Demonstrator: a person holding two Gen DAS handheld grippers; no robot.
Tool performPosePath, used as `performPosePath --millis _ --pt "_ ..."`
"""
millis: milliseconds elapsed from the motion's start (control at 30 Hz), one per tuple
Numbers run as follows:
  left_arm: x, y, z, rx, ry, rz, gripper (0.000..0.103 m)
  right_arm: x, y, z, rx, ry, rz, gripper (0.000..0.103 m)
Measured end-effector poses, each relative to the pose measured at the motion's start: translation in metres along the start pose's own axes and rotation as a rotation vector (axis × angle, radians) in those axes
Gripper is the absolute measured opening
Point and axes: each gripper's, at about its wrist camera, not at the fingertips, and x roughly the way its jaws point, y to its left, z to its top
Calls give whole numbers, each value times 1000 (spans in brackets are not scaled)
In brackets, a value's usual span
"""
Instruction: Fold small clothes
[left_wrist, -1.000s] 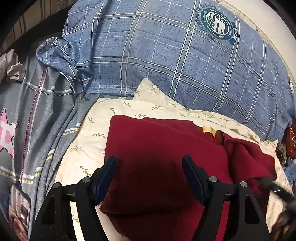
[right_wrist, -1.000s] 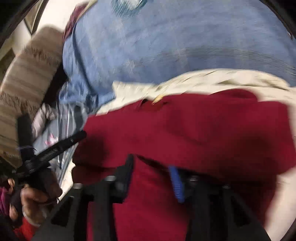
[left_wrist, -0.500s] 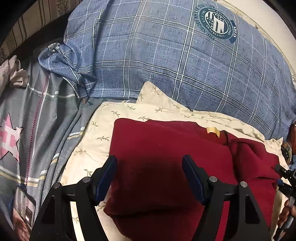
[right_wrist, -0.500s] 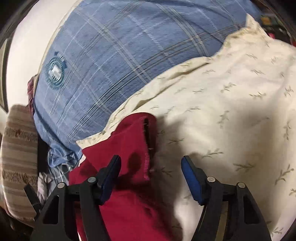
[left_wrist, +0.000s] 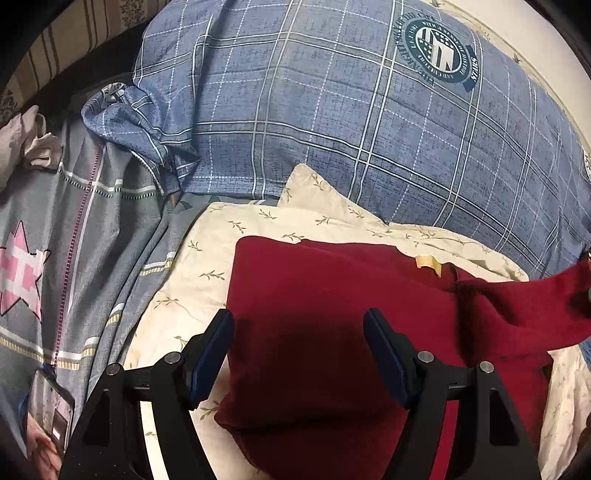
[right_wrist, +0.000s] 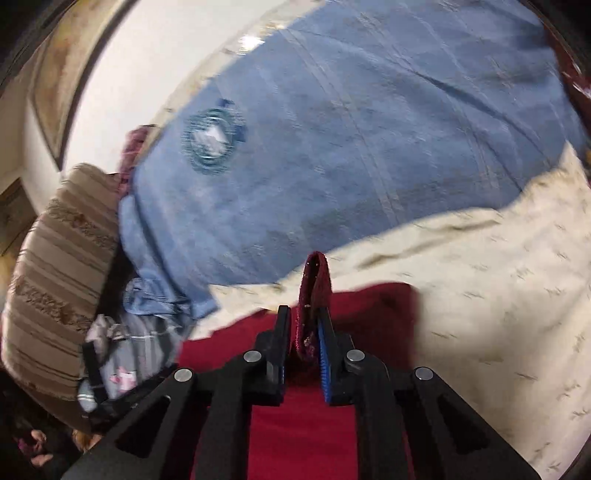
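Note:
A dark red garment (left_wrist: 332, 317) lies partly folded on a cream leaf-print cloth (left_wrist: 207, 266), with a tan label near its far edge. My left gripper (left_wrist: 298, 354) is open and hovers just above the garment's folded body. One end of the garment (left_wrist: 535, 299) is lifted up toward the right edge of the left wrist view. My right gripper (right_wrist: 303, 332) is shut on that end of the red garment (right_wrist: 314, 284), which sticks up between the fingers, held above the rest of the garment (right_wrist: 303, 424).
A big blue plaid pillow (left_wrist: 351, 110) with a round emblem lies behind the cream cloth. A grey bedsheet (left_wrist: 74, 240) with a pink star is on the left, a phone (left_wrist: 48, 410) at its near edge. A striped brown cushion (right_wrist: 62, 277) lies left of the pillow.
My right gripper was open over the garment's edge half a second ago; it has closed on that edge and lifted it. My left gripper stays open over the garment.

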Motion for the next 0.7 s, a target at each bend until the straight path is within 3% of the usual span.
performPosePath --millis 200,367,700 --pt "-3 8 3 -30 -8 -7 72 24 56 4 -78 26 107 12" --pt "-4 18 6 -72 -10 -13 72 51 79 1 -94 56 156 12" --pt "-6 45 12 -176 -21 -23 72 127 132 -35 -152 234 276 12"
